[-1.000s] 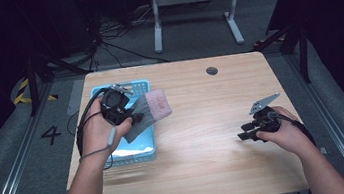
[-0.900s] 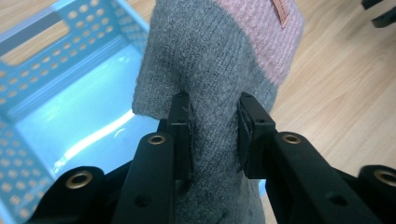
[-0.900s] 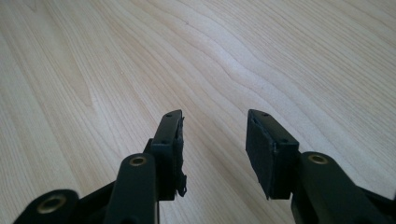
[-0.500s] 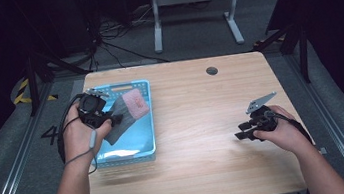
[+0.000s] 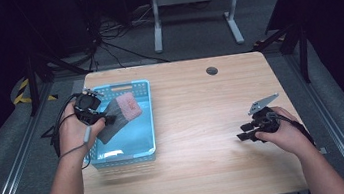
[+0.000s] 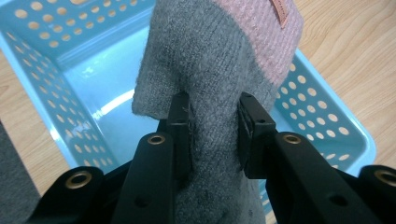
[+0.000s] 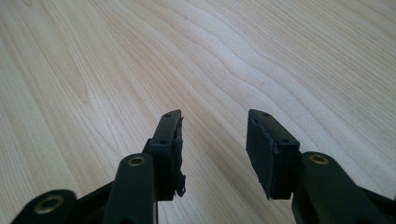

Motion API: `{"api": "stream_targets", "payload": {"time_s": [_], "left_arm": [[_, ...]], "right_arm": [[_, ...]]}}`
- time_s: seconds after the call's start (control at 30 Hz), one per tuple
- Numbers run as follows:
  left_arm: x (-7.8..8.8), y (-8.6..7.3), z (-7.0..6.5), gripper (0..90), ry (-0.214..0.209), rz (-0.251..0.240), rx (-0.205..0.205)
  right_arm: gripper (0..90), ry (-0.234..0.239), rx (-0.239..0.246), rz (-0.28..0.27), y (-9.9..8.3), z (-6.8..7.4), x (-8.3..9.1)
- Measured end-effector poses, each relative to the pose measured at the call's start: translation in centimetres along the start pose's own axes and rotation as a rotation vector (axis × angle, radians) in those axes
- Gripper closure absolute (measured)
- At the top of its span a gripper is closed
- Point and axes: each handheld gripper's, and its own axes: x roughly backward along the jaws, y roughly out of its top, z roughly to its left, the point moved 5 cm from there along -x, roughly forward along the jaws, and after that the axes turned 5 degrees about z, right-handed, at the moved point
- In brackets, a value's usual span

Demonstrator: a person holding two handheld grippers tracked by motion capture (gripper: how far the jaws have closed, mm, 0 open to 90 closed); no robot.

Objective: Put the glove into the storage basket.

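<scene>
A grey knitted sock with a pink cuff point(image 5: 118, 114) hangs over the light blue perforated basket point(image 5: 141, 87) at the table's left. My left gripper point(image 5: 106, 119) is shut on it, and in the left gripper view the two black jaws pinch the grey wool point(image 6: 212, 116) from both sides, with the pink cuff point(image 6: 261, 32) farthest from the camera. The basket floor point(image 6: 107, 107) lies below the sock. My right gripper point(image 5: 243, 133) rests low over the bare wood at the table's right, open, with nothing between its fingertips point(image 7: 169, 135).
The wooden table point(image 5: 203, 123) has a round cable hole point(image 5: 212, 70) near its far edge. Dark floor, cables and a white table frame point(image 5: 193, 8) lie beyond. The person's forearms come in from the bottom.
My left gripper has carried the sock leftward and down over the basket, which now shows more of its floor. The right hand has stayed where it was.
</scene>
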Motion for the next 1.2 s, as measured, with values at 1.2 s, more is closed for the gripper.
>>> {"api": "stream_targets", "payload": {"time_s": [1.2], "left_arm": [[-8.1, -0.6, 1.4, 69.8, -0.053, 0.223, -0.097]], "right_arm": [[55.9, -0.024, -0.036, 0.015, -1.9, 0.3, 0.2]]}}
